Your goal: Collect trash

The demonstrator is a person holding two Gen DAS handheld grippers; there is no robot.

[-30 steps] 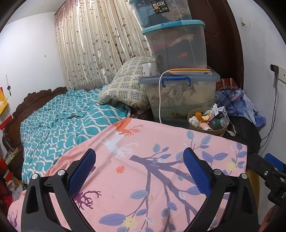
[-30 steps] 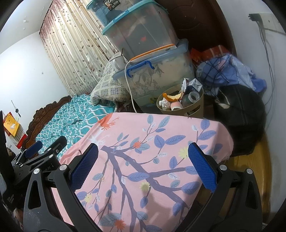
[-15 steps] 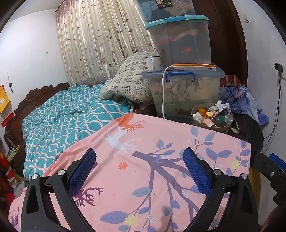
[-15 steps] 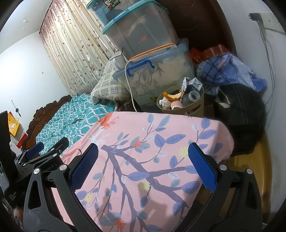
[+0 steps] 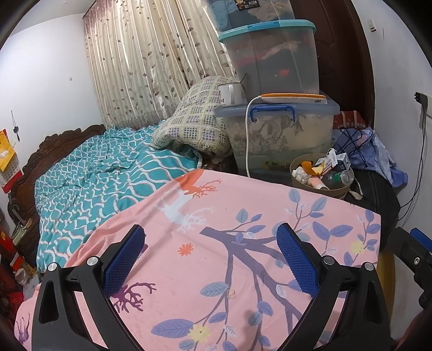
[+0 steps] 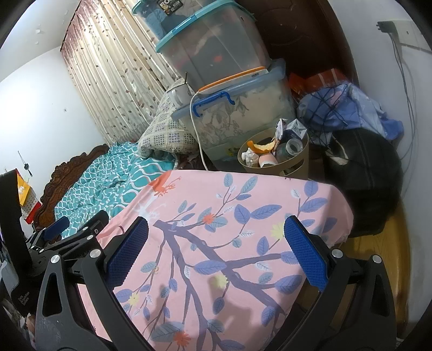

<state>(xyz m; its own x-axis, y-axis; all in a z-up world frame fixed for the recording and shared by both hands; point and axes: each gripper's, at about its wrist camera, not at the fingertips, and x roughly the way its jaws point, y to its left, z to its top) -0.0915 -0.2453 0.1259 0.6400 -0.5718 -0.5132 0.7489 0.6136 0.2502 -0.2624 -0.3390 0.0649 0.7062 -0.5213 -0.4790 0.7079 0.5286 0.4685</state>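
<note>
Left gripper point(image 5: 210, 256) spread wide, empty, above pink sheet point(image 5: 243, 216). Beyond it: tan bin point(image 5: 318, 189) full of trash, beside stacked tubs point(image 5: 280, 129).

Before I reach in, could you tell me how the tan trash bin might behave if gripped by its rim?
The trash bin looks thin-walled, so the rim may flex. It is heaped with a bottle and an orange peel, so tilting could spill them.

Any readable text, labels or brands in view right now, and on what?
"OX", the end of a cut-off word: sticker on top storage bin.
Red bag behind the bins: white print, blurred.
Carton in the trash basket: print too small.
</note>
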